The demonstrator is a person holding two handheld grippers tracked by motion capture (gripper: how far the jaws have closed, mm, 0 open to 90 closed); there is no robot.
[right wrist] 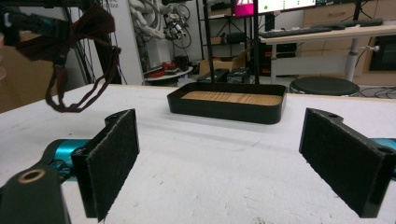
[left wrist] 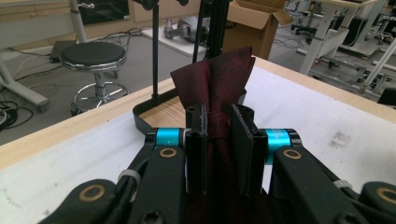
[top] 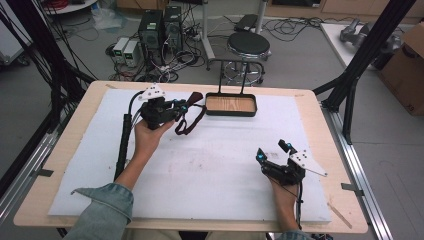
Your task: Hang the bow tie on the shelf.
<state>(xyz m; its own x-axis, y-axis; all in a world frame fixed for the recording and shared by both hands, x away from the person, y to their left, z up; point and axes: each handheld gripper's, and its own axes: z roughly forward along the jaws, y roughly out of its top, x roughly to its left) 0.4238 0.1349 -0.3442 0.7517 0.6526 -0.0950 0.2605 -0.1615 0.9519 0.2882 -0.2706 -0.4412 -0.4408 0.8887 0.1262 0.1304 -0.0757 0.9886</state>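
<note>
The dark red bow tie [left wrist: 212, 79] is up off the table, pinched at its knot between the 2 black jaws of the left claw [left wrist: 218, 154], which are closed tight on it so the cloth fans out above them and bunches below. From the high view the bow tie [top: 196, 98] sits at the far left-centre of the table, just left of the black tray [top: 231, 113], and its thin strap [top: 187, 125] hangs down in a loop beneath the left claw [top: 182, 106]. The right gripper view catches the same bow tie [right wrist: 91, 21] high at the left with the strap [right wrist: 77, 100] dangling clear of the white mat [right wrist: 224, 154]. The tray [right wrist: 227, 111] has a wooden floor and low black walls, and 2 thin black posts rise from its far side; it rests on the mat toward the far edge. The right claw [top: 272, 152] is well apart from all this, near the person's side at the right, held low over the mat [top: 210, 165] with its 2 padded jaws spread wide and nothing between them. The mat covers most of the wooden table [top: 320, 130]. Beyond the table stands a round black stool [top: 248, 45] on the grey floor.
</note>
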